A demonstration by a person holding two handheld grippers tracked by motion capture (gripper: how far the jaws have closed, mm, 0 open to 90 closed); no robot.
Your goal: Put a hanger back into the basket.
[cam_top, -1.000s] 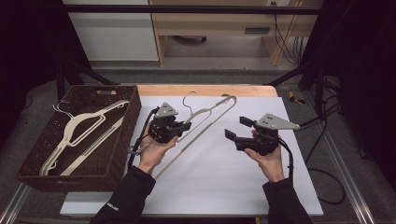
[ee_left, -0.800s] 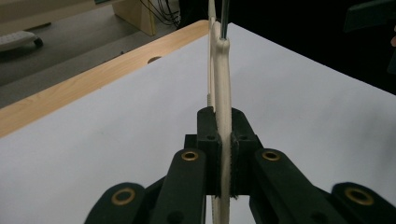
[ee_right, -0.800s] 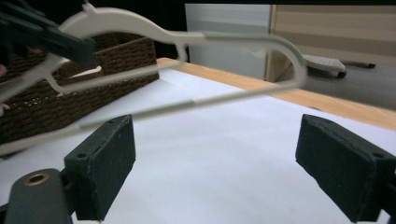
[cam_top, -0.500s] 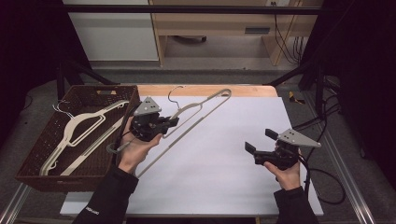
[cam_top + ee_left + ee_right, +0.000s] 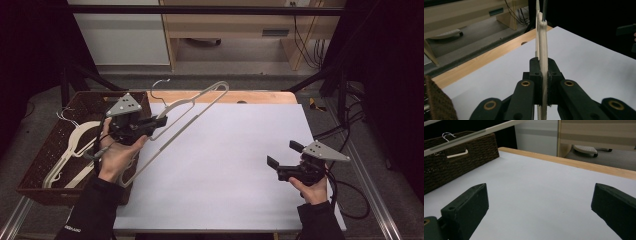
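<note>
both forearms wear dark long sleeves; the left sleeve carries small white lettering near the cuff. left gripper and right gripper are black, each topped by a grey three-cornered plate and trailing a black cable. brass-coloured pivot rings sit in the black linkage arms.

Small pale lettering sits on the person's left sleeve at the near edge, too blurred to read.
</note>
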